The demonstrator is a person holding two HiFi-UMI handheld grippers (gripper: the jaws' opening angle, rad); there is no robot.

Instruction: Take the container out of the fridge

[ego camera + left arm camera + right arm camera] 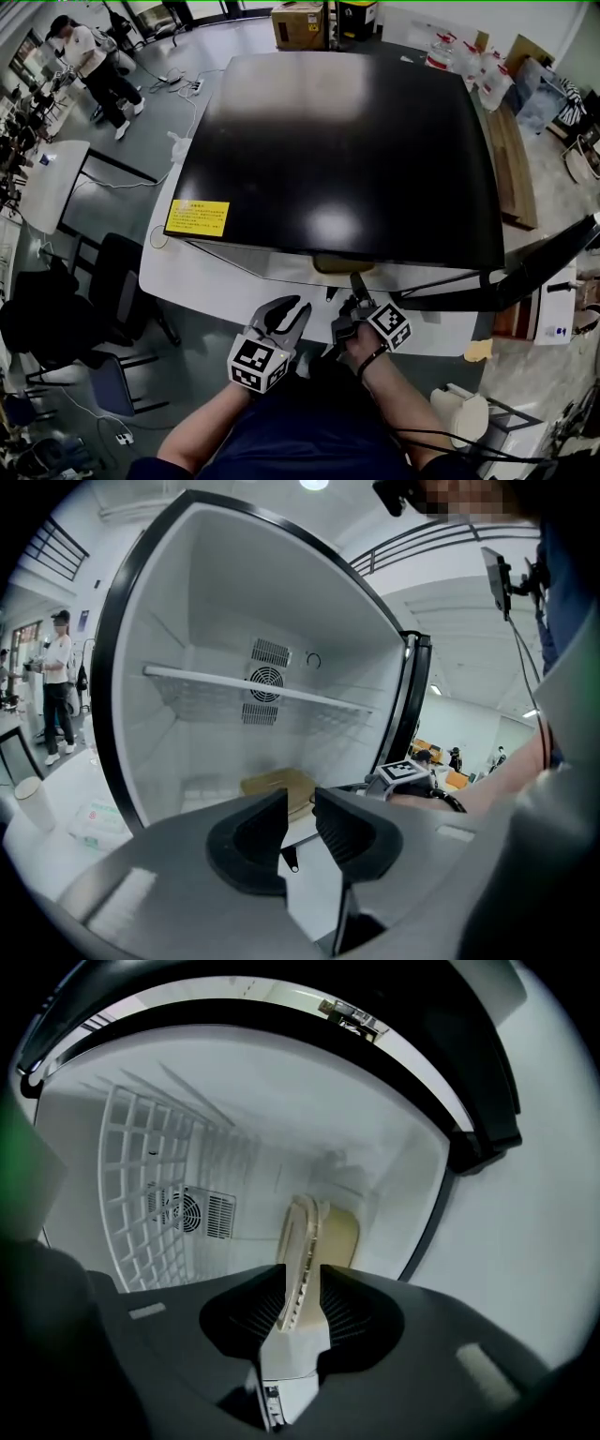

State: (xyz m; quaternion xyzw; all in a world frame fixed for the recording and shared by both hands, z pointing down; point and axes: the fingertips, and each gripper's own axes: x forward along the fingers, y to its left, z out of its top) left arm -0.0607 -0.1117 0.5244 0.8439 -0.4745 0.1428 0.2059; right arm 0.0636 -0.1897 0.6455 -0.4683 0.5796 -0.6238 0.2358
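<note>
While the glossy black top of the white-lined fridge (pixel 347 150) hides nearly all of its inside from the head view, only a tan sliver of the flat beige plastic container (pixel 342 264) shows under its front edge, and the open black door (pixel 553 258) is cut off at the picture's right side. What the container holds cannot be made out. The fridge stands on a white table (pixel 216 281) over a grey floor (pixel 169 94), with a black chair (pixel 112 272) beside it and a person (pixel 89 61) standing well apart. Inside, a white wire shelf (pixel 253 691) crosses in front of a round fan vent (pixel 265 682). The container lies on the fridge's floor near the front, below that shelf. The right gripper (pixel 300 1283) reaches in and pinches the container's near rim between its jaws. The left gripper (pixel 300 808) hangs outside the opening, its jaws a narrow gap apart with nothing between them.
</note>
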